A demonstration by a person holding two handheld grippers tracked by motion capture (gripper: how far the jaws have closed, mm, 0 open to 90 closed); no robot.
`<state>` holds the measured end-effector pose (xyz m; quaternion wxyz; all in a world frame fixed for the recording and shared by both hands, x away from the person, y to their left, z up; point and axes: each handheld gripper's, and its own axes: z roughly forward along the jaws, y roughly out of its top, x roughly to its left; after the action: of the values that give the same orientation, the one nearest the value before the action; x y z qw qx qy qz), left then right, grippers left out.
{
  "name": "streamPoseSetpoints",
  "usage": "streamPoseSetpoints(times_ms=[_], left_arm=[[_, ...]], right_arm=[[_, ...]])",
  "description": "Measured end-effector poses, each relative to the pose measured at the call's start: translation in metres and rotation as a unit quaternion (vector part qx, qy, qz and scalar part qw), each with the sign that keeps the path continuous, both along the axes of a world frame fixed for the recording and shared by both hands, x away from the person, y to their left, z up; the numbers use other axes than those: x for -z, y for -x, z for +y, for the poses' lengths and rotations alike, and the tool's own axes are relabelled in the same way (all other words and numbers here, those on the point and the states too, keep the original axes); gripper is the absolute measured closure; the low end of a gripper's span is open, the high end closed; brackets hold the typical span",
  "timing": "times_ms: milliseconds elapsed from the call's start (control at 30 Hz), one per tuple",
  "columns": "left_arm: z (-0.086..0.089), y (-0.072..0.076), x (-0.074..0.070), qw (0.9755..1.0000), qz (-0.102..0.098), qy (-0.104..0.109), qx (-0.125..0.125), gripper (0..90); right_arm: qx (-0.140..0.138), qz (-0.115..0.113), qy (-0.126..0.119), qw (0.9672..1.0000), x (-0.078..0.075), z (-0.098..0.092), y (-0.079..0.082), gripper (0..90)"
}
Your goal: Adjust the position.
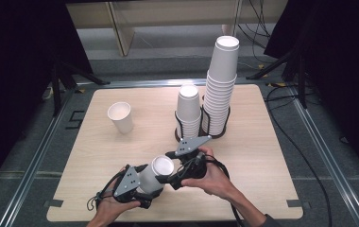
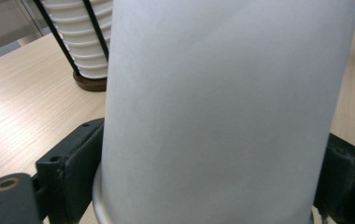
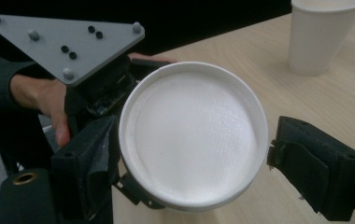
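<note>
paper cup held between two hand-held grippers at the near edge of the bench

the left hand-held gripper (image 1: 142,182) is clamped on a white paper cup (image 1: 155,174). in the left gripper view, both black jaws press against the cup wall (image 2: 222,107), one on each side. the cup is tilted, its closed base pointing toward 1 o'clock in the high view, and it is held above the bench (image 1: 121,156) near the 6 o'clock edge.

the right hand-held gripper (image 1: 177,175) faces the cup's base from the 3 o'clock side. in the right gripper view, its jaws stand apart on either side of the round base (image 3: 192,135); the left-hand jaw is at or very near the rim, while a gap separates the right-hand jaw from it. contact cannot be confirmed.

a person's left hand (image 1: 106,208) and right hand (image 1: 213,179) hold the grippers, entering from 6 o'clock.

other items on the bench:
- a single cup (image 1: 120,117) stands upright, mouth up, at about 10 o'clock from the held cup, well apart from it.
- a black wire holder (image 1: 214,126) at 12 o'clock carries two inverted stacks side by side: a short stack (image 1: 188,109) and, just beside it at 3 o'clock, a tall stack (image 1: 221,82).
</note>
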<state>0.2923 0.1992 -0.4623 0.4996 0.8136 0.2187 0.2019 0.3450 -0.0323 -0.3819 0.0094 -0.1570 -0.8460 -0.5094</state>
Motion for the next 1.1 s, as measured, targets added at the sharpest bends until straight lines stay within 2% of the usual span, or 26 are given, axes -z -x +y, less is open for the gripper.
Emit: streamPoseSetpoints(times_ms=[33,67,100,167,200,233,267,300,400,433,600,667,700,767,833,867,900,967,1000,1100], left_arm=[[0.0,0.001,-0.001,0.9998,-0.003,-0.021,0.001,9.7],[-0.002,0.002,0.0,0.9993,-0.005,-0.036,0.008,9.8],[-0.002,0.002,0.0,0.9993,-0.005,-0.036,0.008,9.7],[-0.003,0.003,0.0,0.9979,-0.004,-0.061,0.02,9.8],[-0.003,0.004,0.0,0.9974,-0.004,-0.069,0.02,9.8],[-0.004,0.004,0.001,0.9969,-0.006,-0.075,0.025,9.8],[-0.004,0.004,0.001,0.996,-0.008,-0.084,0.029,9.8],[-0.005,0.005,0.002,0.9961,-0.008,-0.083,0.029,9.8],[-0.006,0.005,0.002,0.9945,-0.013,-0.099,0.033,9.8],[-0.006,0.006,0.002,0.9942,-0.012,-0.102,0.032,9.8],[-0.007,0.007,0.002,0.9936,-0.015,-0.107,0.034,9.8],[-0.006,0.006,0.002,0.9923,-0.015,-0.115,0.042,9.9],[-0.008,0.007,0.003,0.9936,-0.014,-0.104,0.041,9.8],[-0.008,0.007,0.003,0.9936,-0.017,-0.103,0.042,9.8],[-0.008,0.008,0.002,0.9924,-0.017,-0.113,0.046,9.8],[-0.009,0.008,0.003,0.9929,-0.019,-0.107,0.047,9.8],[-0.009,0.008,0.003,0.9929,-0.02,-0.107,0.047,9.7],[-0.008,0.007,0.002,0.9927,-0.024,-0.108,0.048,9.5],[-0.008,0.007,0.003,0.9936,-0.026,-0.099,0.047,8.9],[-0.006,0.006,0.003,0.9951,-0.034,-0.08,0.048,6.8]], right_arm=[[-0.008,0.006,0.01,0.9999,0.001,0.0,0.0,16.0],[-0.003,0.011,0.017,0.9998,0.001,0.0,0.002,16.0],[-0.013,-0.002,0.026,0.9996,0.002,0.0,0.002,16.0],[-0.019,-0.001,0.039,0.9991,0.003,0.001,0.002,16.2],[-0.014,0.018,0.043,0.9988,0.004,0.002,0.005,16.3],[-0.027,0.005,0.05,0.9984,0.005,0.003,0.003,16.6],[-0.029,0.006,0.057,0.9979,0.006,0.003,0.004,16.6],[-0.033,0.007,0.058,0.9977,0.007,0.004,0.004,16.8],[-0.04,0.013,0.07,0.9967,0.011,0.006,0.005,18.1],[-0.041,0.024,0.073,0.9962,0.012,0.007,0.006,18.4],[-0.052,0.024,0.084,0.9949,0.018,0.01,0.006,18.7],[-0.053,0.02,0.089,0.9945,0.018,0.011,0.006,18.8],[-0.054,0.02,0.09,0.9943,0.019,0.011,0.006,18.8],[-0.057,0.023,0.093,0.9938,0.02,0.012,0.006,19.1],[-0.058,0.019,0.097,0.9934,0.021,0.013,0.006,20.2],[-0.062,0.014,0.096,0.9933,0.021,0.013,0.005,21.1],[-0.06,0.02,0.095,0.9934,0.021,0.013,0.006,21.2],[-0.065,0.018,0.094,0.9933,0.021,0.012,0.004,21.4],[-0.063,0.025,0.092,0.9935,0.021,0.012,0.005,21.6],[-0.063,0.028,0.085,0.9939,0.019,0.009,0.004,22.2]])
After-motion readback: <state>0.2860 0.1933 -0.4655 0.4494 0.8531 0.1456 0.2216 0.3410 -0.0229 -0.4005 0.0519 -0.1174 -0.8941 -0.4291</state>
